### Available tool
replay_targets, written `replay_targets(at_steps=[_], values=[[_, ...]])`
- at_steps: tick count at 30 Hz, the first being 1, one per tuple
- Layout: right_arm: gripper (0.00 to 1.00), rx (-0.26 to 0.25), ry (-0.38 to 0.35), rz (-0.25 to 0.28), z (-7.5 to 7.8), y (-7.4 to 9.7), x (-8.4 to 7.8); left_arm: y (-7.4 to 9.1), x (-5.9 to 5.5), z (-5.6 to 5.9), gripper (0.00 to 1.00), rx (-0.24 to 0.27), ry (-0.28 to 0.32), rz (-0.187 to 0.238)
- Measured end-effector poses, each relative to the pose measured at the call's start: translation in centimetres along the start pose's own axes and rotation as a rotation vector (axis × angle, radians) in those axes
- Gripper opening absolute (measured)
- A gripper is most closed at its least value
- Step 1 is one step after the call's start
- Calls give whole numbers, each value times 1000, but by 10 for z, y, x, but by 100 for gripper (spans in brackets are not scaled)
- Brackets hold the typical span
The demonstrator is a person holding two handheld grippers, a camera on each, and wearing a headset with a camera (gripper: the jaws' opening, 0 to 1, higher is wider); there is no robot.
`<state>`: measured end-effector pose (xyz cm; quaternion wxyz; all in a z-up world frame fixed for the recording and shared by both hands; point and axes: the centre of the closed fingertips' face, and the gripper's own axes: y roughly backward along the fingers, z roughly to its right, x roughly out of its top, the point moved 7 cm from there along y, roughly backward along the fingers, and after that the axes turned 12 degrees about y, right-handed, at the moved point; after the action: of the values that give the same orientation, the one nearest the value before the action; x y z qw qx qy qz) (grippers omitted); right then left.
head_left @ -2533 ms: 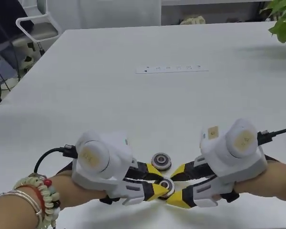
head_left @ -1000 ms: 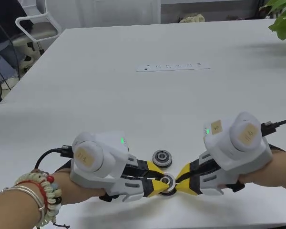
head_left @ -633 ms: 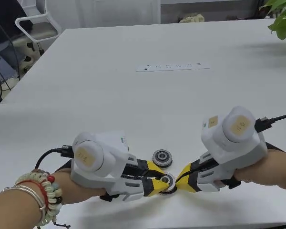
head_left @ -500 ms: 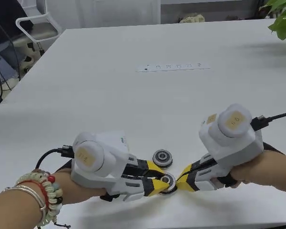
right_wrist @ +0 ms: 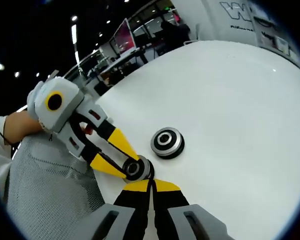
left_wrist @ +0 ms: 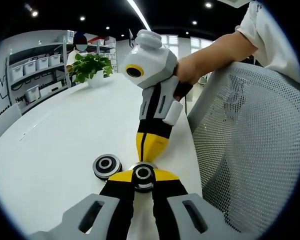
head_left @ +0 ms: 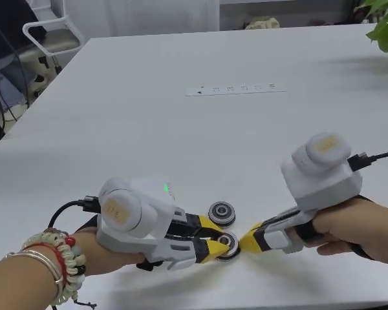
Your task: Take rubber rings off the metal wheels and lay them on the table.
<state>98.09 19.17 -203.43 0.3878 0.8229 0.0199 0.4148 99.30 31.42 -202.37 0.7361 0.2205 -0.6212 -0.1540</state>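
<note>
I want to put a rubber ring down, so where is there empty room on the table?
The big bare stretch of table lies between the power strip and the loose wheel. It is crowded near the front edge, where the left gripper and right gripper meet at the held wheel.
</note>
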Motion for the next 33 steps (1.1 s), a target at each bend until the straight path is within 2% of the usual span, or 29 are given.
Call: replay_targets(at_steps=[2, 3, 5, 11, 23, 33], values=[[0, 6, -90, 20, 3, 2, 2, 0, 0, 0, 8, 0, 0, 0], [0, 26, -109, 19, 2, 3, 2, 0, 0, 0, 8, 0, 0, 0], [0, 25, -113, 17, 4, 3, 0, 0, 0, 0, 8, -1, 0, 1], [0, 59, -168, 31, -4, 5, 5, 0, 0, 0, 8, -3, -1, 4], [0, 60, -176, 35, -14, 5, 9, 0, 0, 1, 8, 2, 4, 7], [0, 73, -177, 34, -16, 5, 10, 1, -1, 0, 8, -4, 15, 12]])
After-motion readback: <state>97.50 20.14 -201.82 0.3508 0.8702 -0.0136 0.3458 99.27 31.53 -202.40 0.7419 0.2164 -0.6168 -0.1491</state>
